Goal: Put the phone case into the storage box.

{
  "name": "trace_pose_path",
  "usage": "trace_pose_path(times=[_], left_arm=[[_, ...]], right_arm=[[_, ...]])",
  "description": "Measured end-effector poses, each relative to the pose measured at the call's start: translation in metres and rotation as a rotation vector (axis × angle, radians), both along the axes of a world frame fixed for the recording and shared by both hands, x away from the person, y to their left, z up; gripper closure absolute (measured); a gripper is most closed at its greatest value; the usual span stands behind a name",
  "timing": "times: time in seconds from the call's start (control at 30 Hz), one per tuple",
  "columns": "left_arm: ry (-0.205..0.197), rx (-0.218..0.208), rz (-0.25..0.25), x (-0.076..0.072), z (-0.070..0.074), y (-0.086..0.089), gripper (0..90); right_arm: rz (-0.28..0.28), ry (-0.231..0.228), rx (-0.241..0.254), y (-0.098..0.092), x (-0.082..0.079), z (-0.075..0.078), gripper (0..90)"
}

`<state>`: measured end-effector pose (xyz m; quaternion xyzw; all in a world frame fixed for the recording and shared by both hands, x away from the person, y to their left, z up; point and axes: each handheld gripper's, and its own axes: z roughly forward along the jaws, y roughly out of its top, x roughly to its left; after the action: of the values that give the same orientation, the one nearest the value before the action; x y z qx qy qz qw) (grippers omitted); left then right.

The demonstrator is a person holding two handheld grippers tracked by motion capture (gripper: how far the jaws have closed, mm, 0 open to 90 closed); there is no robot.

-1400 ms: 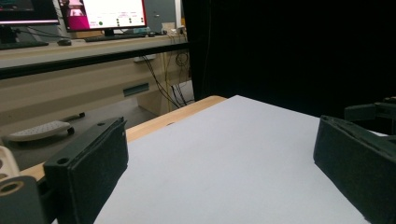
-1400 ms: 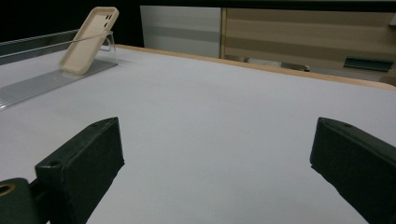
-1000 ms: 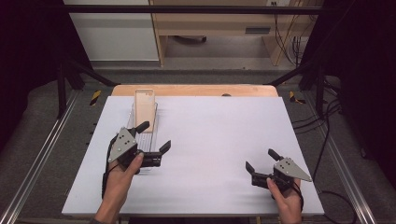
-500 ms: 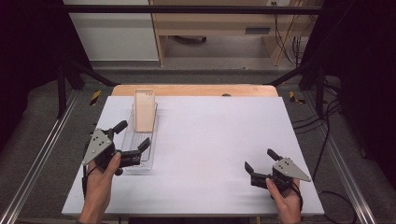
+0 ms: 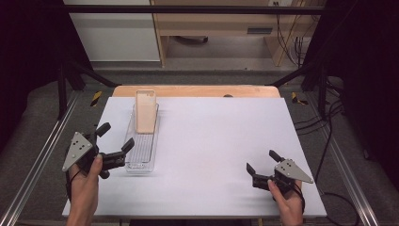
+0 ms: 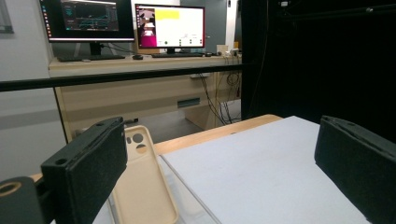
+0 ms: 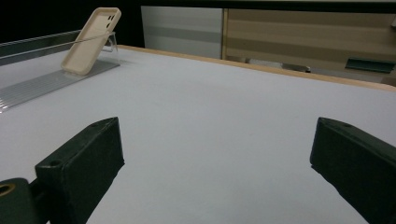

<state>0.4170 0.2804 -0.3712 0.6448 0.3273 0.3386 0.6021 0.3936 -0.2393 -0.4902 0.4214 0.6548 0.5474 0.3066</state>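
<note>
Holding right gripper [image 5: 260,162]: I see it at the lower right of the high view, jaws spread apart with nothing between them, resting low over the white table [image 5: 221,141].
Left gripper [image 5: 114,141]: lower left of the high view, jaws wide apart and gripping nothing; its near jaw tip sits just beside the clear tray [image 5: 141,151].
Clear tray: left of centre in the high view, long and ribbed, lying flat.
Phone case [image 5: 146,111]: beige, propped tilted at the tray's far end; upper left of my right gripper view [image 7: 90,40].
Background: monitors [image 6: 169,26] on a desk, top of my left gripper view.
</note>
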Motion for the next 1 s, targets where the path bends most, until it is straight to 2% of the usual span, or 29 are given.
trace_pose_path(times=[0.2, 0.57, 0.9, 1.0], left_arm=[[0.005, -0.009, 0.014, -0.003, -0.008, 0.009, 2.2], [-0.012, -0.020, 0.038, -0.014, -0.011, 0.023, 2.2], [-0.003, -0.039, 0.063, -0.017, -0.024, 0.039, 2.3], [-0.005, -0.019, 0.063, -0.018, -0.026, 0.041, 2.3]], right_arm=[[0.003, 0.001, 0.004, 0.000, 0.001, 0.000, 2.8], [0.002, -0.003, 0.012, -0.001, -0.001, 0.001, 2.8], [0.003, -0.005, 0.010, 0.000, 0.000, 0.001, 2.8], [0.004, -0.005, 0.008, 0.000, -0.001, 0.001, 2.8]])
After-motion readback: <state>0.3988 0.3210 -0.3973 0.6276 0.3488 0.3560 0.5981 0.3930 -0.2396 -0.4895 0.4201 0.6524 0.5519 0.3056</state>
